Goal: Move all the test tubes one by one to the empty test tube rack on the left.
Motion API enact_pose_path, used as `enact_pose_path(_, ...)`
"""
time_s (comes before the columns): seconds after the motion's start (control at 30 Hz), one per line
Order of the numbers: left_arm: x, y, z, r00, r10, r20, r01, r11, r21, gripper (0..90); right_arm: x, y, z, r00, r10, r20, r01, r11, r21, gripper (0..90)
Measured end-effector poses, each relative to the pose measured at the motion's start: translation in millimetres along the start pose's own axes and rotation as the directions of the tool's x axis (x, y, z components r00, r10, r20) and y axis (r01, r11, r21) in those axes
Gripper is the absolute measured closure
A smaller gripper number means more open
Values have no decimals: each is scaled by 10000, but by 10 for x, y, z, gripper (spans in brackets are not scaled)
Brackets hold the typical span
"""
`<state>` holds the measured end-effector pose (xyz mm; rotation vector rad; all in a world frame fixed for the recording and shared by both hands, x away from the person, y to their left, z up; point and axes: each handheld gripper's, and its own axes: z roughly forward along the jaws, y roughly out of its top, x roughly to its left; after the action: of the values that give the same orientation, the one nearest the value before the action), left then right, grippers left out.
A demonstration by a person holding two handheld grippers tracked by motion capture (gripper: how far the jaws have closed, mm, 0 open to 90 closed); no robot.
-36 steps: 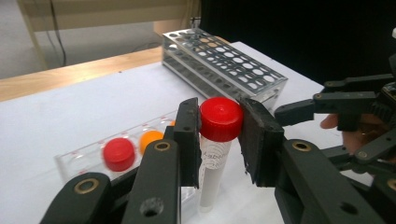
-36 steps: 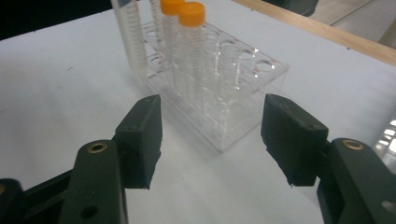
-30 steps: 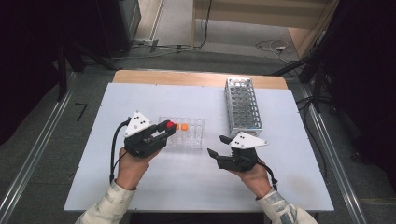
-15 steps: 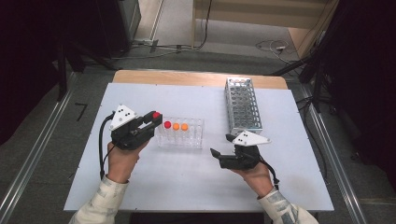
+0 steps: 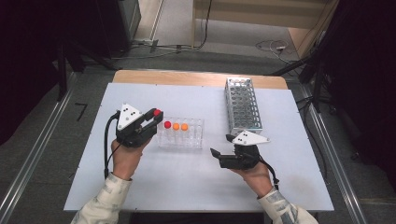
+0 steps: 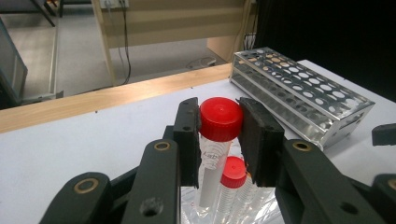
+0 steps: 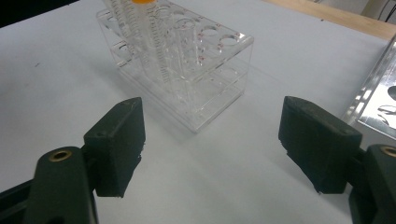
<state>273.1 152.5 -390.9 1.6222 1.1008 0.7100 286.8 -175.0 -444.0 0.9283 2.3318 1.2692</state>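
Observation:
My left gripper (image 5: 155, 115) (image 6: 219, 135) is shut on the red cap of a clear tube (image 5: 157, 112) (image 6: 218, 120) and holds it upright at the left end of a clear plastic rack (image 5: 194, 135) (image 7: 201, 70). In that rack stand another red-capped tube (image 5: 167, 124) (image 6: 232, 171) and two orange-capped tubes (image 5: 180, 126). Whether the held tube's tip is out of the rack I cannot tell. To the right of the rack, my right gripper (image 5: 220, 145) (image 7: 212, 140) points at it. Its jaws have just been opening and stand wide with nothing between them.
A metal tube rack (image 5: 243, 105) (image 6: 303, 91) (image 7: 378, 100) with many holes lies at the back right of the white table (image 5: 187, 186). A wooden strip (image 5: 196, 78) runs along the far edge. The floor beyond holds cables and furniture legs.
My left gripper has drawn back to the left from over the clear rack, with the red-capped tube in its jaws. The right hand has stayed where it was.

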Motion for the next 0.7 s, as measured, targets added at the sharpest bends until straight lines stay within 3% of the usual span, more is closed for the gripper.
enact_pose_path(0.33,0,-119,102,9999,-40,-113,44,9993,374,694,-1,-1,0,10000,-35,42,34,10000,43,215)
enact_pose_path(0.7,21,-217,142,9993,-377,-14,377,9973,638,688,4,-2,1,9999,-72,83,72,10000,56,217)
